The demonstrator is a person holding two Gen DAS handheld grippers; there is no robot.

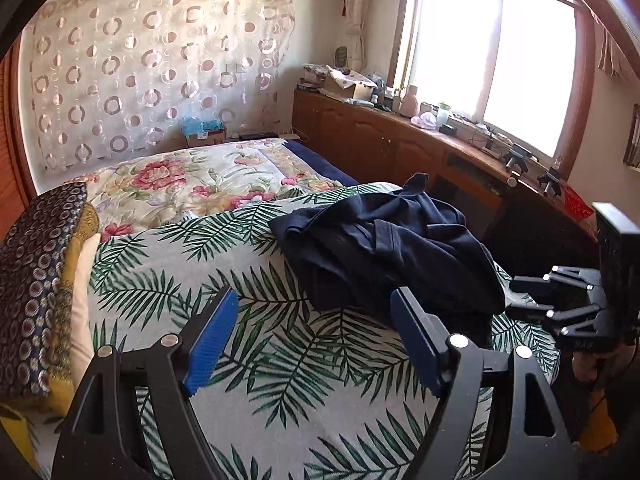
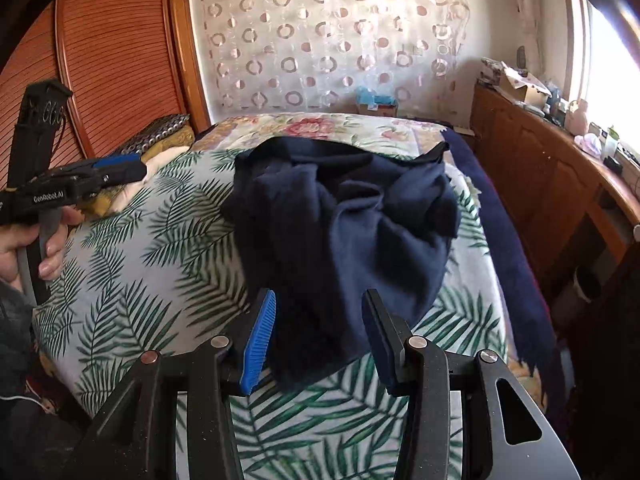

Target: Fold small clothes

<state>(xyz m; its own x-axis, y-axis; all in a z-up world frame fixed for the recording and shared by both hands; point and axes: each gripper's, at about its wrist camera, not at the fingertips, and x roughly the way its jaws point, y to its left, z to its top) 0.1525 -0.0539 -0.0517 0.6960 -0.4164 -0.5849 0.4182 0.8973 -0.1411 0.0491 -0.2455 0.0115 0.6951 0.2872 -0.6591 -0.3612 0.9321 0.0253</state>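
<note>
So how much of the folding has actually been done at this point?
Nothing looks folded so far. The navy garment lies in a crumpled heap on the palm-leaf bedspread. Neither tool grips anything: the left gripper is open over bare spread beside the heap, and the right gripper is open at the garment's near edge. Spreading the garment flat and making every fold remain.

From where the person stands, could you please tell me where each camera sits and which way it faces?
Left wrist: sits on the left hand-held gripper, jaws open, facing up the bed toward the window; the right hand-held gripper shows at right.
Right wrist: sits on the right hand-held gripper, jaws open, facing the crumpled navy garment and patterned curtain; the left hand shows at left.
Shared: the garment, the leaf-print bed, the curtain.
</note>
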